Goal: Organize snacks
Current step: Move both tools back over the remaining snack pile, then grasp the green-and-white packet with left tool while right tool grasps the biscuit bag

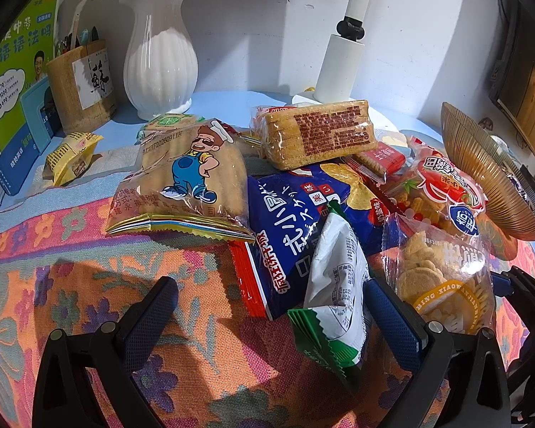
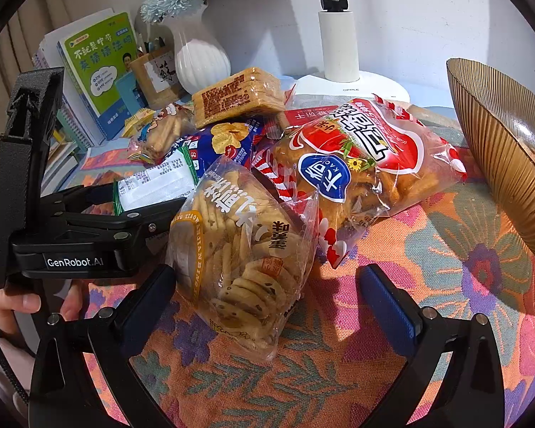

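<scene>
A pile of snack packs lies on a flowered cloth (image 1: 89, 260). My left gripper (image 1: 271, 310) is open, its fingers either side of a white and green pack (image 1: 335, 285) that leans on a blue chip bag (image 1: 296, 221). A cartoon-chef biscuit pack (image 1: 185, 178) and a wrapped brown cracker block (image 1: 317, 132) lie behind. My right gripper (image 2: 267, 303) is open around the lower end of a clear bag of small round cookies (image 2: 242, 249). A red bag of fried snacks (image 2: 356, 164) lies beyond it. The left gripper body (image 2: 71, 228) shows at the left in the right wrist view.
A ribbed golden bowl (image 2: 499, 149) stands on edge at the right. A white vase (image 1: 160, 57), a wooden pen holder (image 1: 78, 85), books (image 1: 14, 82) and a white lamp base (image 2: 349, 82) line the back. A small yellow pack (image 1: 67, 157) lies at the left.
</scene>
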